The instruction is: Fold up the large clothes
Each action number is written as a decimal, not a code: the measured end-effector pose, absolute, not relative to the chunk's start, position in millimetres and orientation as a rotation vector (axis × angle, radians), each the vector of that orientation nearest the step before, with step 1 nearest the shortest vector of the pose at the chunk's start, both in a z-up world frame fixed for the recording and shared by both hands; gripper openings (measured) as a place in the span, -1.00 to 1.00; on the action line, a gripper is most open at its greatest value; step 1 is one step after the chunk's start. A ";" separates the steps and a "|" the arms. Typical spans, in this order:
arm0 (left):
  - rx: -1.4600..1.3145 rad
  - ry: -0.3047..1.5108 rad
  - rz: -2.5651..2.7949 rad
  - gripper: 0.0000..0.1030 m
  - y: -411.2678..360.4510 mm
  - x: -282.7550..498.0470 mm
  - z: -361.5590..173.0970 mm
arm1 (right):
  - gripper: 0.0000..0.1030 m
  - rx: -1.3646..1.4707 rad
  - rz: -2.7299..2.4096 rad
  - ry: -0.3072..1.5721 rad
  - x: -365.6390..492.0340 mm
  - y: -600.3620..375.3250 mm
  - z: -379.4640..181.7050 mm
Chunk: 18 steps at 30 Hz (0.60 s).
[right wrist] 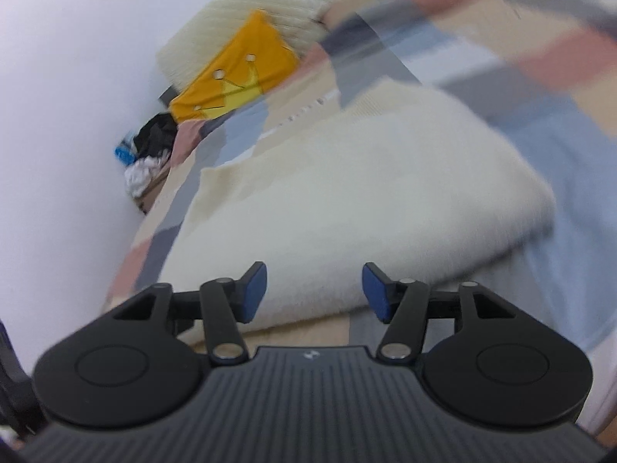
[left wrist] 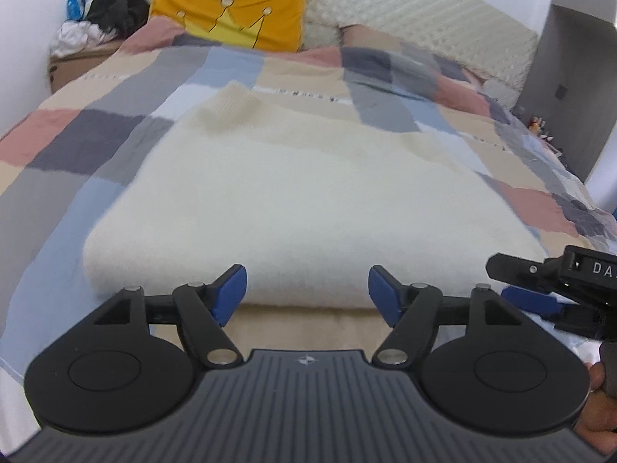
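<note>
1. Box (left wrist: 77, 65), at the bed's far left corner against the wall: carries a heap of dark and white clothes (left wrist: 104, 19)
2. Yellow cushion (left wrist: 235, 15) with a crown drawing, at the head of the bed, leaning on a pale quilted headboard (left wrist: 424, 11)
3. Bed cover (left wrist: 77, 142), patchwork of pink, grey, blue and beige squares, spread over the whole bed
4. Cream garment (left wrist: 308, 200), folded into a thick rectangle, lying flat in the middle of the bed; its doubled near edge lies close to the bed's near edge, its far part tapers toward the cushion
5. Left gripper (left wrist: 307, 293): jaws wide apart, blue pads (left wrist: 231, 289) clear of the cloth, nothing held; it hovers just before the garment's near edge
6. Right gripper (right wrist: 314, 291): jaws apart, nothing between the pads (right wrist: 254, 293); it sits close to the garment's near edge, rolled so the bed appears tilted, with the view blurred. In the left wrist view it shows at the right edge (left wrist: 540, 293), beside the garment's near right corner, with part of a hand (left wrist: 597, 386) below it
</note>
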State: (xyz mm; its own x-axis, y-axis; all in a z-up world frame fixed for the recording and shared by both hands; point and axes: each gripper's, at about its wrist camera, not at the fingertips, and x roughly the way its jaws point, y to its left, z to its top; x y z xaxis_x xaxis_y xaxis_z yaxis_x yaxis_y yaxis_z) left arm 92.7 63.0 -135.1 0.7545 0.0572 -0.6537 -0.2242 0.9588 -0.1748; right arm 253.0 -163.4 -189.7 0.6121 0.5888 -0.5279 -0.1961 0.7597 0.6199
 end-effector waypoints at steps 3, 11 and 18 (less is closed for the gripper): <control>-0.257 0.727 0.186 0.60 67.9 99.0 -139.7 | 0.15 0.612 0.464 0.843 257.6 -167.1 -201.2; -0.363 0.802 0.216 0.63 90.4 114.7 -156.1 | 0.63 0.750 0.434 0.939 267.2 -170.5 -224.2; -0.711 0.883 0.209 0.63 143.3 121.8 -184.5 | 0.66 0.954 0.441 1.020 274.6 -176.5 -250.8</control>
